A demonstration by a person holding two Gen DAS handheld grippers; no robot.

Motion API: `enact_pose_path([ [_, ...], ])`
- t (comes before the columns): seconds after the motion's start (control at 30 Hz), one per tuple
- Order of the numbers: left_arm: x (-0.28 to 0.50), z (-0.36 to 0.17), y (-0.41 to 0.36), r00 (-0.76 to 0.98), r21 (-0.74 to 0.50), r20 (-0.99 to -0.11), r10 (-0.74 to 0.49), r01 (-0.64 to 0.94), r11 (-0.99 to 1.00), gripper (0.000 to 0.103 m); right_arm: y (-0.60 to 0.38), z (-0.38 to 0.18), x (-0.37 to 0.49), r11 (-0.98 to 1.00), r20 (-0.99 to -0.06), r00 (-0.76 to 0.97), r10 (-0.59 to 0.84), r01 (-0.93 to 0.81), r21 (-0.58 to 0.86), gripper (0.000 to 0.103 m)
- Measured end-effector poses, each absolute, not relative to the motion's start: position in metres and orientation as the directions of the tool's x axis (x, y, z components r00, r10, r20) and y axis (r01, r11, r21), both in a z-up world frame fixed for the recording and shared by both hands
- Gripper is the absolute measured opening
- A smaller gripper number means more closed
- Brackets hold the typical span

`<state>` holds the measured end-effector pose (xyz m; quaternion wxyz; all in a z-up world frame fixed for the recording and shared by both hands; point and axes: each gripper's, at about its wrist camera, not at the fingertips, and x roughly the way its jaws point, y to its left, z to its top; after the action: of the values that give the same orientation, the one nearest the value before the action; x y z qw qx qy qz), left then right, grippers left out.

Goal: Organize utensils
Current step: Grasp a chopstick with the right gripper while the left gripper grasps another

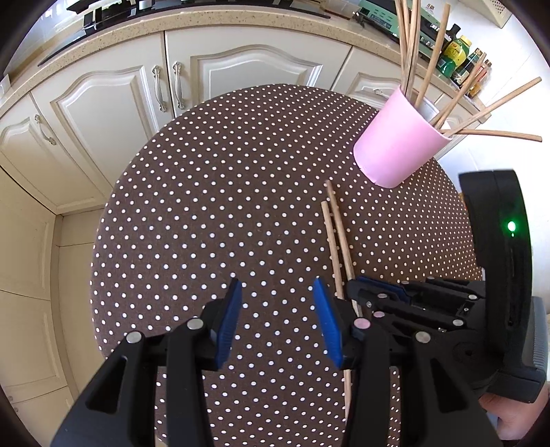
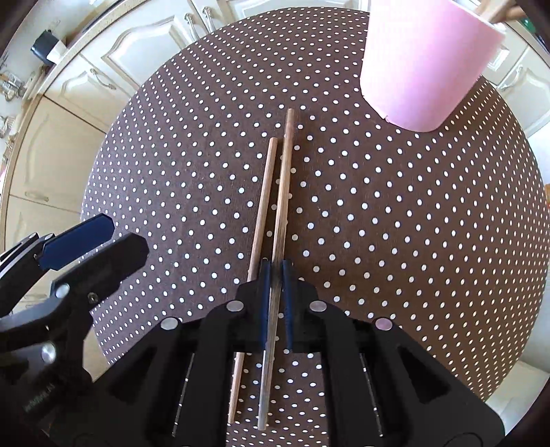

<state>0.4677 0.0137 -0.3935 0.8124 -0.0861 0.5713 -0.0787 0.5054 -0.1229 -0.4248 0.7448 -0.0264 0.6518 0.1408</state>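
Observation:
Two wooden chopsticks lie side by side on the round table with the brown dotted cloth (image 2: 395, 223). My right gripper (image 2: 275, 267) is shut on the right-hand chopstick (image 2: 284, 192), which runs between its blue pads. The left-hand chopstick (image 2: 264, 199) lies loose just beside it. A pink cup (image 2: 422, 65) stands at the far right of the table, holding several more chopsticks (image 1: 431, 62). My left gripper (image 1: 276, 287) hangs open over bare cloth, left of the pair of chopsticks (image 1: 335, 237), with nothing between its fingers. In the left wrist view the right gripper (image 1: 361, 292) is down at the chopsticks, near the pink cup (image 1: 395, 144).
Cream kitchen cabinets (image 1: 113, 113) and a speckled countertop (image 1: 192, 20) curve behind the table. Bottles (image 1: 457, 51) stand on the counter beyond the cup. The table edge drops to a pale tiled floor (image 1: 37, 240) on the left.

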Motion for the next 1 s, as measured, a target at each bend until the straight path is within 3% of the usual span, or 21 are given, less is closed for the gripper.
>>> enact_pose_path([
  [0.37,0.483,-0.402,-0.021,0.27,-0.254,-0.925,-0.267,0.083,0.964,0.043,-0.142,-0.434,0.526,0.959,-0.974,0.074,0.213,-0.204,0.195,0.007],
  [0.73,0.511,-0.427,-0.066,0.158,-0.19,-0.965,-0.211,0.136,0.972,0.042,-0.174,-0.44,0.537,0.951,-0.959,0.058,0.278,-0.158,0.266,0.007],
  [0.9,0.523,-0.431,-0.081,0.138,-0.147,-0.976,-0.166,0.138,0.979,0.026,-0.199,-0.434,0.524,0.945,-0.953,0.057,0.297,-0.161,0.284,0.007],
  [1.0,0.53,-0.432,-0.09,0.143,-0.101,-0.983,-0.119,0.126,0.987,0.009,-0.207,-0.429,0.532,0.942,-0.951,0.054,0.305,-0.165,0.292,0.006],
])
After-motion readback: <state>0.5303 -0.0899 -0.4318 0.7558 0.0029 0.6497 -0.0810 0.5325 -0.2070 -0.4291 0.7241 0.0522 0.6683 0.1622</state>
